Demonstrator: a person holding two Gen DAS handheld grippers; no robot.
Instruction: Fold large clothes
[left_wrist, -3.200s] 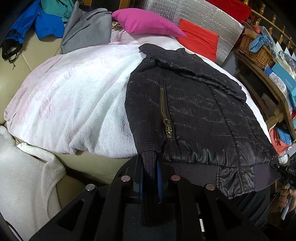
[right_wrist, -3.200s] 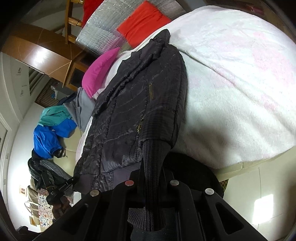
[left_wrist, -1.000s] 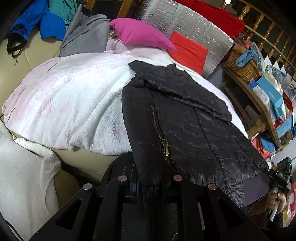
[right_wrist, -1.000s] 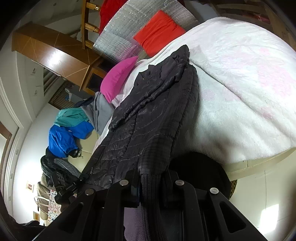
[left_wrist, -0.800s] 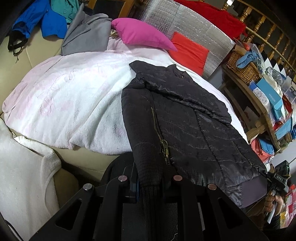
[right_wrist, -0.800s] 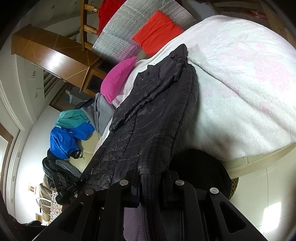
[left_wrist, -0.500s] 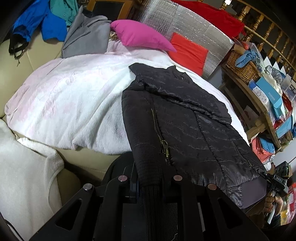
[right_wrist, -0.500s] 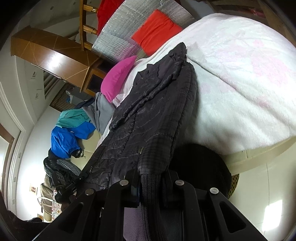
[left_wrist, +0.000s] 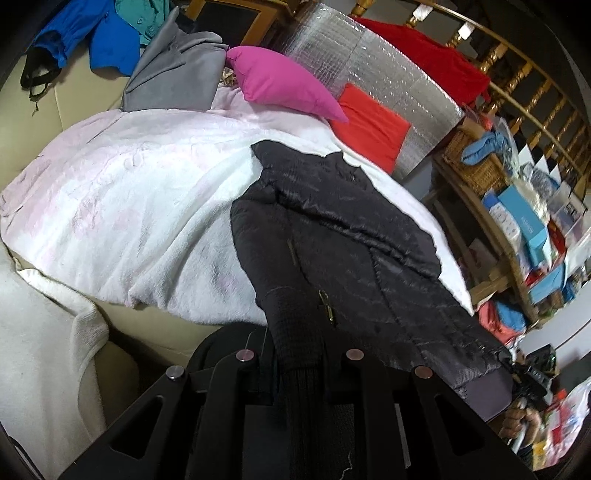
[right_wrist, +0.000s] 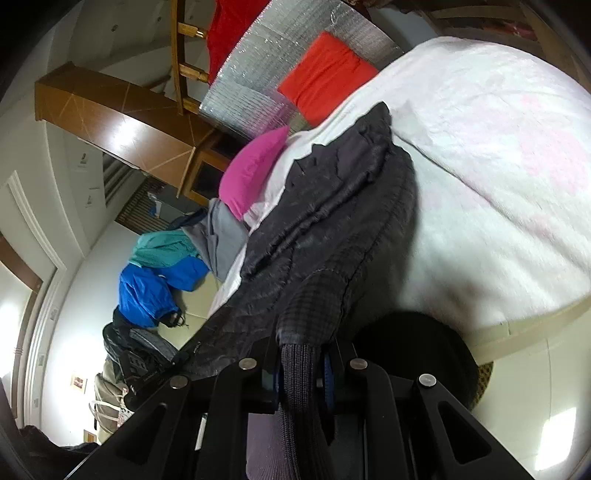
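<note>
Black jacket (left_wrist: 351, 240), flat on white blanket (left_wrist: 129, 206): left gripper (left_wrist: 299, 365) and right gripper (right_wrist: 303, 373) clamp its near ribbed hem, likely for folding.

- I'm seeing open white blanket (left_wrist: 122, 206) left of the black jacket (left_wrist: 343, 236).
- A magenta pillow (left_wrist: 280, 83) and cluttered shelf (left_wrist: 517, 236) are hemming in far and right sides.

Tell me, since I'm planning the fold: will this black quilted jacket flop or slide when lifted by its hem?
The black quilted jacket probably flops: it drapes limply over the white fleece blanket. Its shiny shell looks slippery, though the ribbed knit hem should grip better.
</note>
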